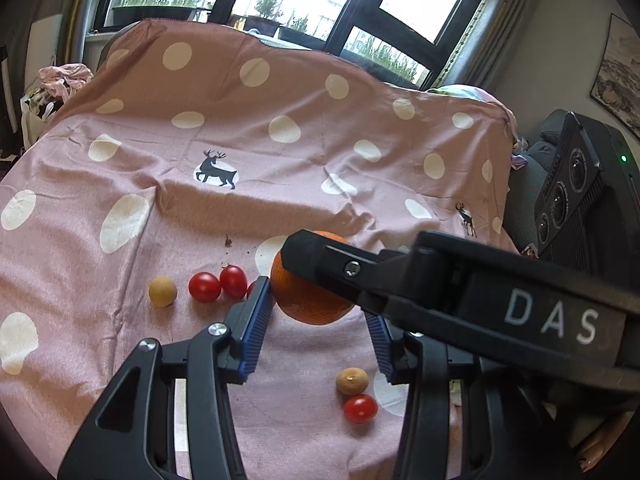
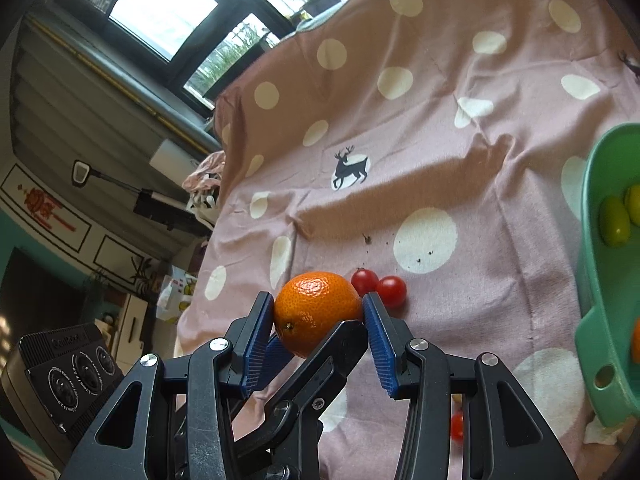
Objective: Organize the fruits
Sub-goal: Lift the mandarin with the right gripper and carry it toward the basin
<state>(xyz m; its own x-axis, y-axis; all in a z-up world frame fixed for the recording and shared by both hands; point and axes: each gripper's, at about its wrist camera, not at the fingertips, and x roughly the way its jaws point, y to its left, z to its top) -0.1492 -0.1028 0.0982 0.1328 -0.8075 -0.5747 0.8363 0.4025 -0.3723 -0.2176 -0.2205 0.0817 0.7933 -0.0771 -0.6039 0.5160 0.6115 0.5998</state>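
While the orange (image 2: 312, 304) is sitting clamped between the blue pads of the right gripper (image 2: 319, 314), the left gripper (image 1: 320, 312) is crossing in from the side. Its jaws look to be closed on the same orange lower down, though 1 of its pads is hidden in its own view. The step in hand is carrying this fruit. The next move is probably calling for a swing towards the green basket (image 2: 592, 280), which is waiting well to the right of the orange, with both grips staying firm until the orange is over the rim.

Counting what is showing: 1 orange, 4 cherry tomatoes (image 1: 205, 287) – 3 just left of the orange, 1 nearer the camera – and 2 tan round fruits (image 1: 163, 291) lying on the spotted cloth (image 1: 280, 160). The basket is holding 2 green fruits (image 2: 614, 220) and an orange-coloured edge.
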